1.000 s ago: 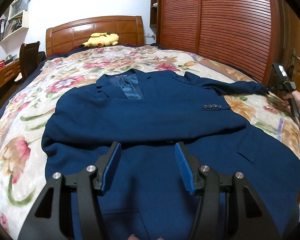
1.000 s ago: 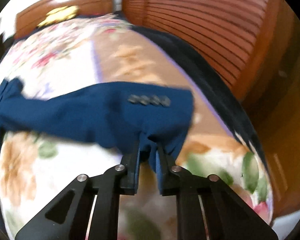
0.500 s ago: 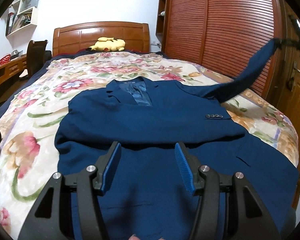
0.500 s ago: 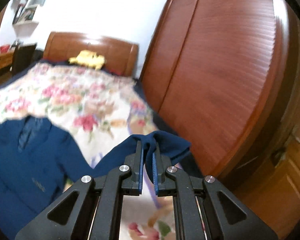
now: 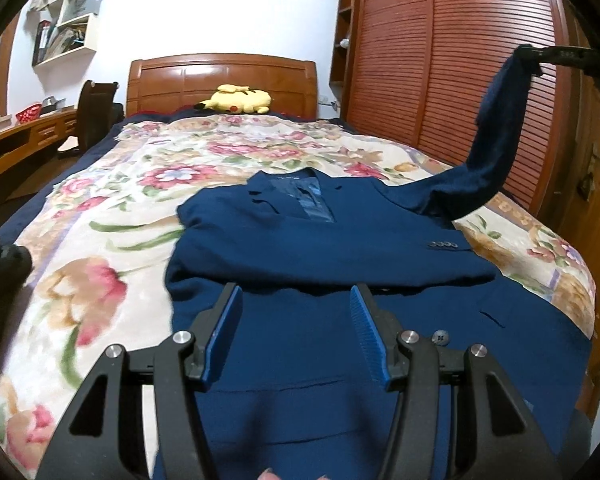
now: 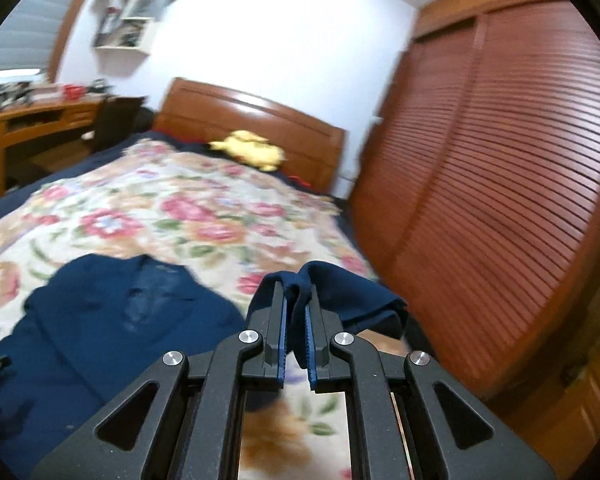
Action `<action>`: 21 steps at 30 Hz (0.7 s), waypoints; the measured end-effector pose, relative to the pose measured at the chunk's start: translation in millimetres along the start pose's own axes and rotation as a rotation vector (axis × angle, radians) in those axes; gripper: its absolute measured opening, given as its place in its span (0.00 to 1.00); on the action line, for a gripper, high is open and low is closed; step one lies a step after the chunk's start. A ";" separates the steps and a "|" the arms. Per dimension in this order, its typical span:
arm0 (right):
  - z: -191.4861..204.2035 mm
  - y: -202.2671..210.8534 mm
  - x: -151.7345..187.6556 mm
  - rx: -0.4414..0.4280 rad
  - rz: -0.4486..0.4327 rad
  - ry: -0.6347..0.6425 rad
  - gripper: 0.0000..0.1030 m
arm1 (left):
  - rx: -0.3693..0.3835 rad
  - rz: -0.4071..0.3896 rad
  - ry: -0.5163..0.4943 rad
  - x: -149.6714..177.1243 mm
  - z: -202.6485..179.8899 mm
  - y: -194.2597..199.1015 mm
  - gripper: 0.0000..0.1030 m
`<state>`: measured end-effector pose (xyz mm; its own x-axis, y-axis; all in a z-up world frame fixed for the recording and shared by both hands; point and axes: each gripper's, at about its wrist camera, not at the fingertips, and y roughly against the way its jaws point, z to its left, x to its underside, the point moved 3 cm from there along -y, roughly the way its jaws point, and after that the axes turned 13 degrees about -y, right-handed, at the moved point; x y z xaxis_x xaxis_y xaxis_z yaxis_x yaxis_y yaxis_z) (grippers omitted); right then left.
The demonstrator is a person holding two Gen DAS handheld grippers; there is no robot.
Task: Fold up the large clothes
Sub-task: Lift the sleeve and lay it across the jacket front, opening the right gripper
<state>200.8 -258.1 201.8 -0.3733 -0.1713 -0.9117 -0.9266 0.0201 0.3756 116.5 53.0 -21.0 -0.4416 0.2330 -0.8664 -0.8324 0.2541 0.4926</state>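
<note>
Up at the right edge of the left wrist view, the right gripper has its jaws clamped almost together on the cuff end of the sleeve, a thick fold of navy cloth pinched between the blue pads and bunching out past the fingertips. That sleeve rises off the bed in a steep arc from the shoulder of the navy jacket, which lies front-up on the floral bedspread, its other sleeve folded across the chest (four cuff buttons showing). The left gripper hangs over the jacket's lower half with its jaws parted about halfway, nothing between them; whether its tips touch the cloth is unclear. A yellow plush toy sits by the headboard
</note>
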 end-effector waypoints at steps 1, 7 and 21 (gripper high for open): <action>15.7 -2.1 1.4 -0.025 0.004 0.011 0.05 | -0.006 -0.002 0.002 1.6 1.8 2.3 0.53; 109.4 -5.3 12.5 -0.219 0.018 0.079 0.05 | -0.039 -0.001 0.031 9.2 22.0 12.2 0.53; 186.4 -13.4 56.4 -0.366 0.135 0.114 0.61 | -0.063 0.001 0.066 16.5 39.4 17.2 0.53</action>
<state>183.6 -84.4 114.4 -0.4642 -0.2994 -0.8336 -0.7842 -0.2986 0.5440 108.2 98.2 -23.6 -0.4617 0.1708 -0.8705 -0.8504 0.1942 0.4891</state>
